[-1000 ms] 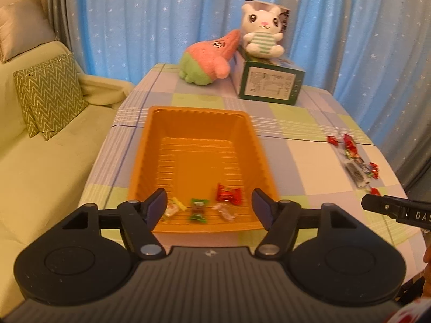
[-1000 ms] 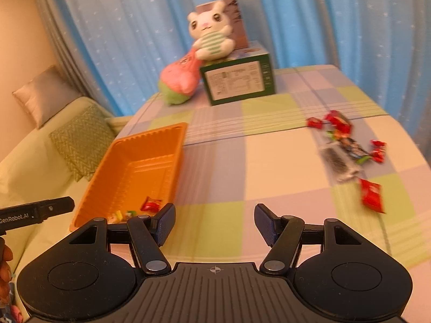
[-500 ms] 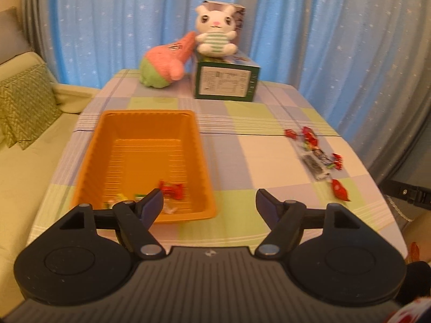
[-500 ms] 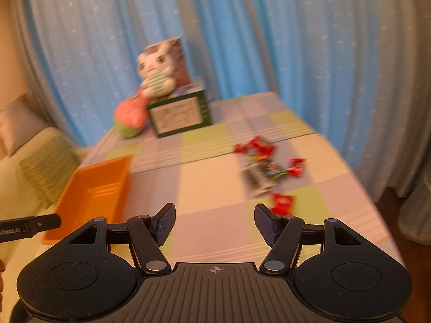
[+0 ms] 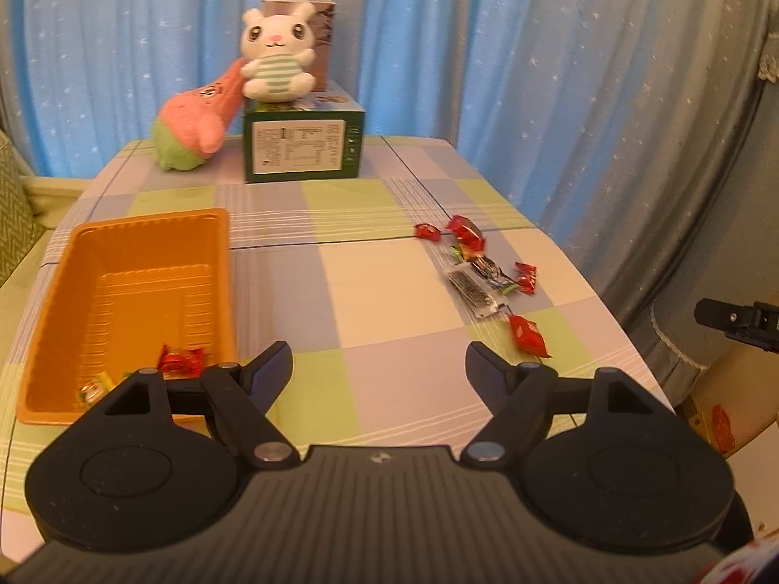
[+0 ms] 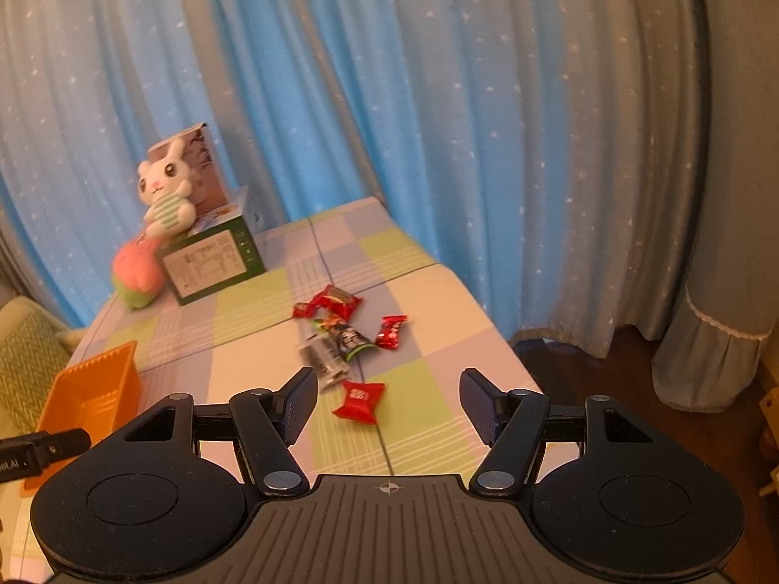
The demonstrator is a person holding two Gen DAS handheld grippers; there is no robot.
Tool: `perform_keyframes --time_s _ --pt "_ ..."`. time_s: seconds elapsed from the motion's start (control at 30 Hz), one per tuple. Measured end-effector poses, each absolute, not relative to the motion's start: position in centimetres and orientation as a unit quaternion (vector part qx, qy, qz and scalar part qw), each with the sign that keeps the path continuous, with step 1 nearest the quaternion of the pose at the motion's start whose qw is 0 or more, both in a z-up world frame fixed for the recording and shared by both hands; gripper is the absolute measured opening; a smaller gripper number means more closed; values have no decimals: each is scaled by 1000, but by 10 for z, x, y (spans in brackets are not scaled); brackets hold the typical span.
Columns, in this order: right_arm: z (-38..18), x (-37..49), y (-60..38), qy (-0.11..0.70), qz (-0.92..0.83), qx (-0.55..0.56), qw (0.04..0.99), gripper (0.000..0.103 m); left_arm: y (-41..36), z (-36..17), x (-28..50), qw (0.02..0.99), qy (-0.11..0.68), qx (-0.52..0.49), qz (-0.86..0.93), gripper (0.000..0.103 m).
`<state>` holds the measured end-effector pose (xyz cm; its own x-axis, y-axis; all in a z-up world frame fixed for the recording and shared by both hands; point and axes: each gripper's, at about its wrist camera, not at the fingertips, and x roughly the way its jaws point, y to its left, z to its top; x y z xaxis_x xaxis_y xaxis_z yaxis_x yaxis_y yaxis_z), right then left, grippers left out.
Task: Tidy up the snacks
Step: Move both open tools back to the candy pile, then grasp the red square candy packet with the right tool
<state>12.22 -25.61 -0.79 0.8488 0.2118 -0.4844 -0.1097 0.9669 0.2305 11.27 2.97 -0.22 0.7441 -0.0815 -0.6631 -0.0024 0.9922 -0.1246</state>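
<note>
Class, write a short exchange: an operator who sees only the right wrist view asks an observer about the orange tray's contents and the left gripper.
Operator: My view cuts off most of the tray. Is anything in it?
Observer: Yes. A red candy lies at the near end of the tray, with a paler sweet beside it.
Operator: I see only a tip of the left gripper. Is it holding anything?
Observer: No. The left gripper is open, with nothing between its jaws.
</note>
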Motion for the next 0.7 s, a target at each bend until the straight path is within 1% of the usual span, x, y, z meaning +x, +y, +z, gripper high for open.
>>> perform_keyframes --time_s 0.27,0.67,0.7 --pt "-31 160 -248 292 101 96 946 65 16 -20 149 927 371 -50 -20 76" --pt "-94 247 -223 347 130 100 924 64 6 -65 217 916 395 -60 -17 76" --pt "-99 254 -220 350 131 98 922 63 6 -68 222 916 396 -63 -17 76"
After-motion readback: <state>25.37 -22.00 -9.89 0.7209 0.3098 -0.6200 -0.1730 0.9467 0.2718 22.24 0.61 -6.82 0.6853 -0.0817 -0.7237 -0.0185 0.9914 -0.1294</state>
